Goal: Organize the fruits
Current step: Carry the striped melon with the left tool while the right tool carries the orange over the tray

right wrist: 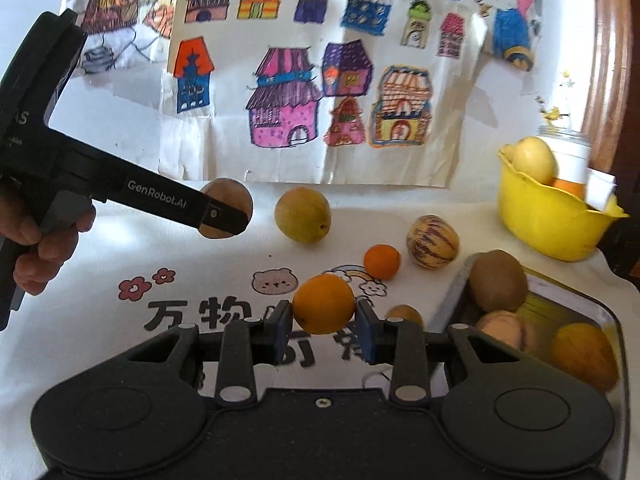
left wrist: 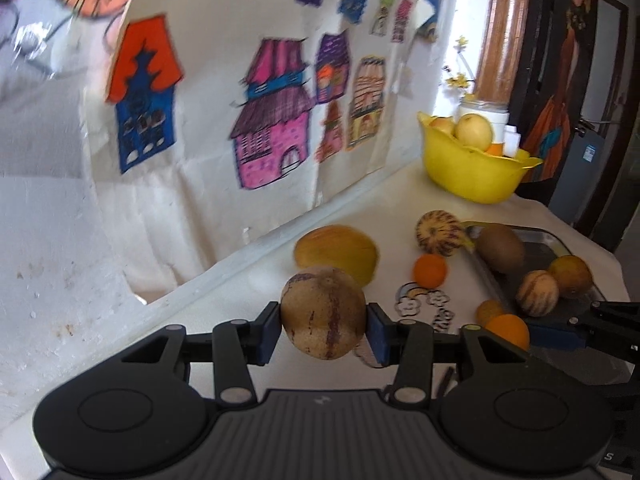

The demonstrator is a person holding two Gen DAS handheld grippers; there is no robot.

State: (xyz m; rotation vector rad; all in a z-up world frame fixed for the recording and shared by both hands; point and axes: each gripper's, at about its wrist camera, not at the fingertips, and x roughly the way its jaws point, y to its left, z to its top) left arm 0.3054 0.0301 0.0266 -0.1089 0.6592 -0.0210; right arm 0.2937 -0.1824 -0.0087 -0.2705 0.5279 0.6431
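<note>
Blue pads of the left gripper (left wrist: pixel 323 326) pinch a brown, purple-streaked melon (left wrist: pixel 322 312), held up off the worktop (right wrist: pixel 100 264). The right gripper (right wrist: pixel 323 330) clamps a large orange (right wrist: pixel 323 309) above the printed cloth. Just right of it, a metal tray (right wrist: pixel 576 300) holds a kiwi (right wrist: pixel 497 281), a striped pale fruit (right wrist: pixel 500 328) and a yellow-brown fruit (right wrist: pixel 584 356). Farther out on the cloth lie a small orange (right wrist: pixel 381 261), a striped melon (right wrist: pixel 432 241) and a yellow round fruit (right wrist: pixel 302 215). At the far right, a yellow bowl (right wrist: pixel 548 220) contains pale apples.
</note>
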